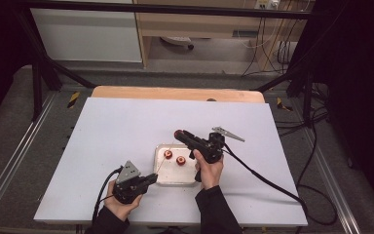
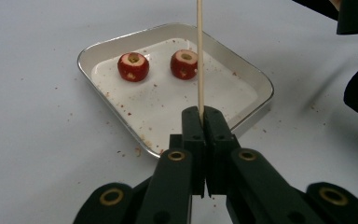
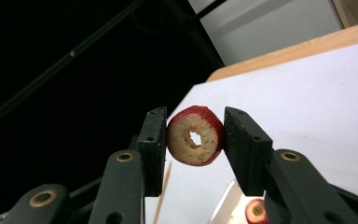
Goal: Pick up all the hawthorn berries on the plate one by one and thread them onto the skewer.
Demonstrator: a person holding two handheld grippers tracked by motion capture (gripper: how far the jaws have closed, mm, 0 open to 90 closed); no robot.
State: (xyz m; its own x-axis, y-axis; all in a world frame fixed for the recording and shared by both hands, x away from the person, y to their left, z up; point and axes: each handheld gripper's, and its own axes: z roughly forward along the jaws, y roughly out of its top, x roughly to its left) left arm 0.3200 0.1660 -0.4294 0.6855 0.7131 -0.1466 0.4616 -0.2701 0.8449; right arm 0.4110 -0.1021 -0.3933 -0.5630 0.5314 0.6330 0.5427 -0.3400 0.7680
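While the left tool (image 2: 200, 116) pinches a bare skewer (image 2: 199, 56), the right tool (image 3: 193, 135) clamps one cored fruit (image 3: 195, 136) — nothing threaded yet. Two more wait in the tray (image 2: 256, 79) — most remains

white table (image 1: 107, 146), metal tray (image 1: 161, 176), red crumbs (image 2: 126, 151)

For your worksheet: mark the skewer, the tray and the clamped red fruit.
skewer (image 2: 199, 56), left gripper view, mid-shaft above the claw.
tray (image 2: 256, 77), left gripper view, right rim.
clamped red fruit (image 3: 196, 136), right gripper view, cut face beside the hole.
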